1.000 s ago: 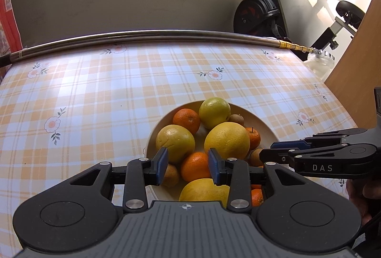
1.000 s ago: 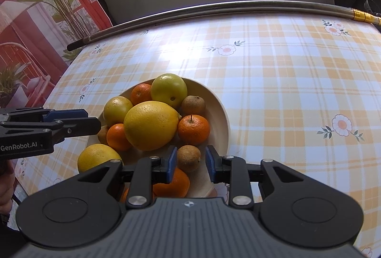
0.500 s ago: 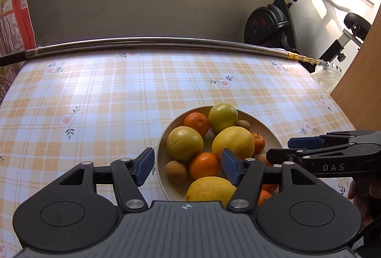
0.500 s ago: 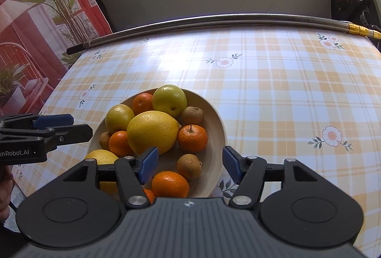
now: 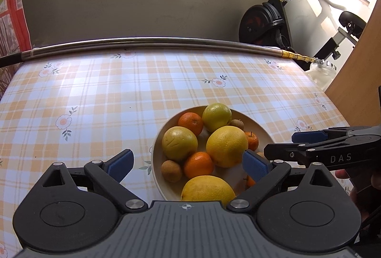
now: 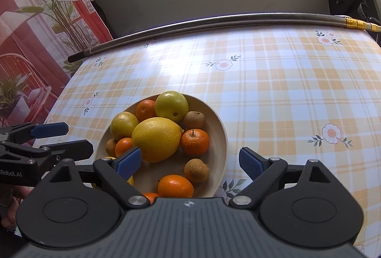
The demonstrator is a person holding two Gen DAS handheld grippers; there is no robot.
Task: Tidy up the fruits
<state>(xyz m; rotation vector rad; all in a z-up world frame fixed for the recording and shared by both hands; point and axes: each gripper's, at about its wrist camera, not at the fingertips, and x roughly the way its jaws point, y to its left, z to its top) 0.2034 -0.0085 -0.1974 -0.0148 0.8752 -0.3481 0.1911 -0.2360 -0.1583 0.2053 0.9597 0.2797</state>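
A cream bowl [image 5: 155, 158] [image 6: 222, 139] sits on the checked tablecloth, piled with fruit. It holds a big yellow citrus [image 5: 226, 146] [image 6: 157, 139], a yellow-green fruit [image 5: 216, 116] [image 6: 171, 106], several mandarins [image 5: 198, 165] [image 6: 195, 142] and small brown fruits [image 5: 171, 171] [image 6: 196, 169]. My left gripper [image 5: 188, 164] hovers over the bowl's near left side. Its jaws are opening and grip nothing. My right gripper [image 6: 189, 161] hovers over the bowl's near right side, jaws also opening and empty. Each gripper shows in the other's view: right gripper [image 5: 283, 143], left gripper [image 6: 77, 136].
A metal pole [image 5: 152, 41] [image 6: 214, 22] lies along the table's far edge. Beyond it stand a plain wall and an exercise bike [image 5: 266, 22]. A wooden panel [image 5: 357, 67] rises at the table's right. A printed red curtain [image 6: 35, 19] hangs on the left.
Both grippers' jaws have spread from nearly shut to wide apart. Neither hand has shifted much, and the fruit lies as before.
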